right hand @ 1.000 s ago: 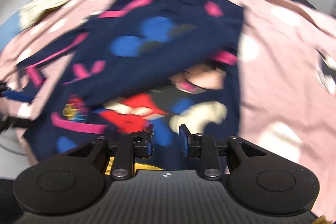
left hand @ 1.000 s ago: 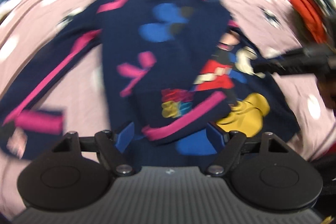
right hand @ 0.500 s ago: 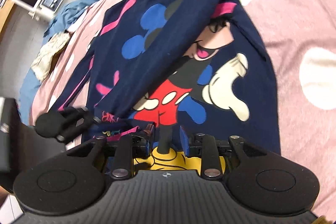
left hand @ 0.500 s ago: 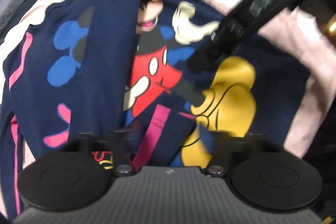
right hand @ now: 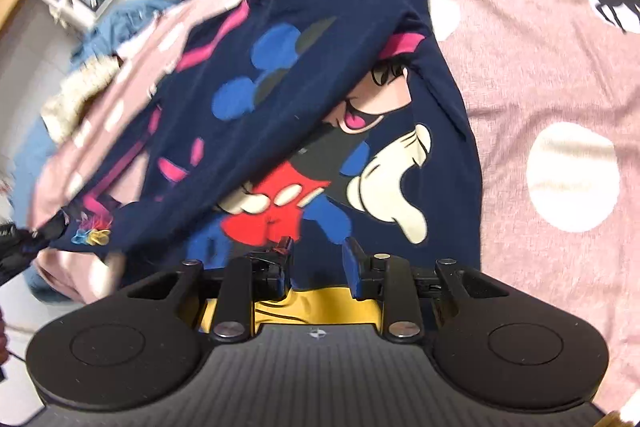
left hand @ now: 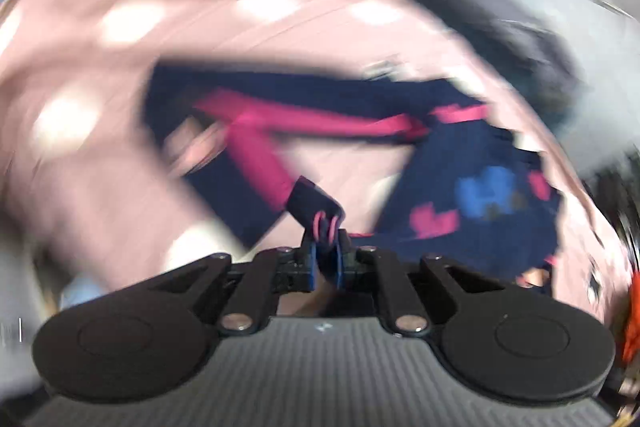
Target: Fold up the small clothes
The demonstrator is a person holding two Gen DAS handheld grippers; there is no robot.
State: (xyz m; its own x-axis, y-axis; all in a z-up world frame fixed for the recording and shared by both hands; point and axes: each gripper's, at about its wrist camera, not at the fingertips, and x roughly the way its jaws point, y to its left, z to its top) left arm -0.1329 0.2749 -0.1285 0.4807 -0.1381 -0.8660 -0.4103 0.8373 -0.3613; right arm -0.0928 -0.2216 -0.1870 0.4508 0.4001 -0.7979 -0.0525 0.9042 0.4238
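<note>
Navy cotton sweatshirt with a cartoon-mouse print (right hand: 320,131) lies on the pink white-dotted bedspread (right hand: 540,75), one sleeve folded across its front. Left tongs (left hand: 325,259) have just been closing and pinch the pink-striped sleeve cuff (left hand: 314,205). Right tongs (right hand: 318,263) hang half open above the hem, empty.

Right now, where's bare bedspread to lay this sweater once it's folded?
Most open: the pink bedspread right of the navy sweater, in the right wrist view. It is crowded to the sweater's left: cream cloth and blue bedding border that edge, where the left tool grips the sleeve cuff.
</note>
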